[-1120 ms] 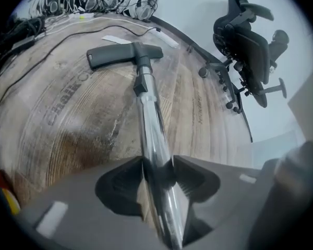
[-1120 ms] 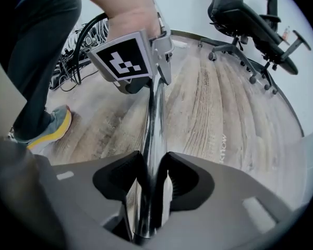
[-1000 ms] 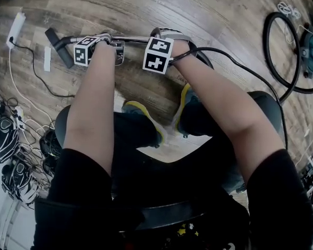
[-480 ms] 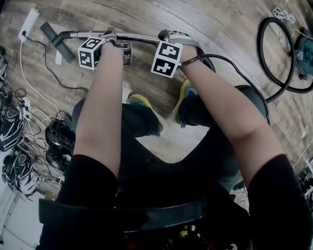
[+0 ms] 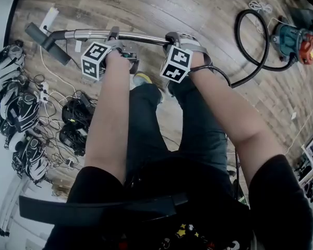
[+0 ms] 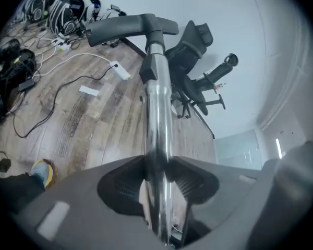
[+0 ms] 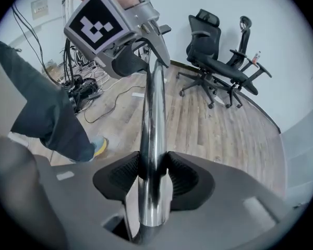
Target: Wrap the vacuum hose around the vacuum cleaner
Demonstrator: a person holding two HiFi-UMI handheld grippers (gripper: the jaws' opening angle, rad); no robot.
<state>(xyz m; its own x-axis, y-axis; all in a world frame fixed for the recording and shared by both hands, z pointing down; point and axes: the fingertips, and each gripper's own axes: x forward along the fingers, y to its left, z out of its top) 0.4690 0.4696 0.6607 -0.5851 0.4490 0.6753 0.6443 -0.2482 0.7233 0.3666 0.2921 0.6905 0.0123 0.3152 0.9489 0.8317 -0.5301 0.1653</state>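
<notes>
A chrome vacuum wand (image 5: 94,34) is held level above the wood floor, with its dark floor nozzle (image 5: 46,39) at the left end. My left gripper (image 5: 119,50) is shut on the wand (image 6: 157,139). My right gripper (image 5: 173,46) is shut on the same wand (image 7: 150,155) further right, near the handle. The black hose (image 5: 250,51) runs from the handle across the floor in a loop to the teal and red vacuum cleaner (image 5: 295,38) at the upper right. The nozzle (image 6: 128,27) shows at the wand's far end in the left gripper view.
Headsets and tangled cables (image 5: 21,113) lie along the left wall, with a white power strip (image 5: 49,19) near the nozzle. Black office chairs (image 7: 219,61) stand by the far wall. The person's legs and a yellow-trimmed shoe (image 5: 142,78) are below the wand.
The person has risen from a crouch to standing, lifting the wand with both grippers. The head view has swung right, bringing the vacuum cleaner into sight.
</notes>
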